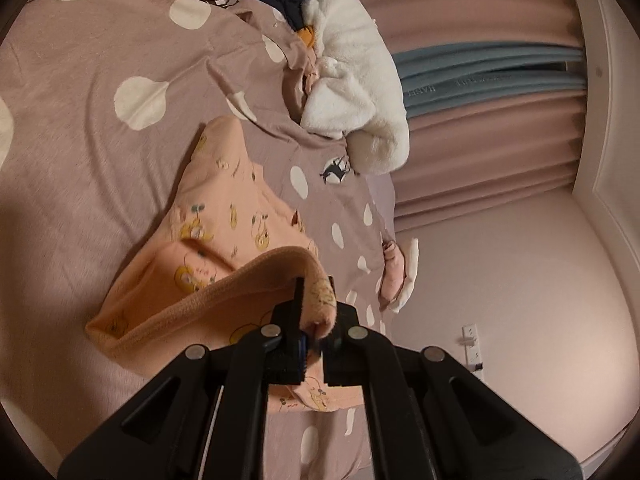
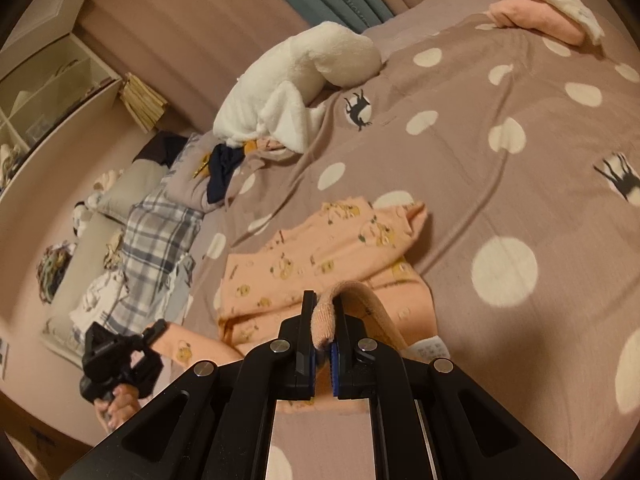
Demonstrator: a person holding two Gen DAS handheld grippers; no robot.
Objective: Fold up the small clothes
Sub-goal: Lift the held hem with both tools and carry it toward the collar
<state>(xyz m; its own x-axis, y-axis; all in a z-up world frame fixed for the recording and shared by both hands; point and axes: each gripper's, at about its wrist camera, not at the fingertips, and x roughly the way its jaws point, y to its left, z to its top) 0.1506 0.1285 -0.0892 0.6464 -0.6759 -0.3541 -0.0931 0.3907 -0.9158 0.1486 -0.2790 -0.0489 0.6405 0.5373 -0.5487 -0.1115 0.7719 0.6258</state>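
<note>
A small peach-orange knit garment printed with yellow cartoon figures (image 2: pixel 320 256) lies on the mauve bedspread with big white dots (image 2: pixel 500 184), its ribbed hem lifted off the bed. The left gripper (image 1: pixel 316 312) is clamped on one corner of that hem; the right gripper (image 2: pixel 325 320) pinches a fold of the ribbed edge between its pads. In the right wrist view, the garment's long axis runs from the grippers up and rightward to a tapered sleeve. Its near part is hidden behind the black jaws

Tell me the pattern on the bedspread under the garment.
Dusty mauve bedspread with large white dots and a few small black animal figures; the right wrist view shows it best.
</note>
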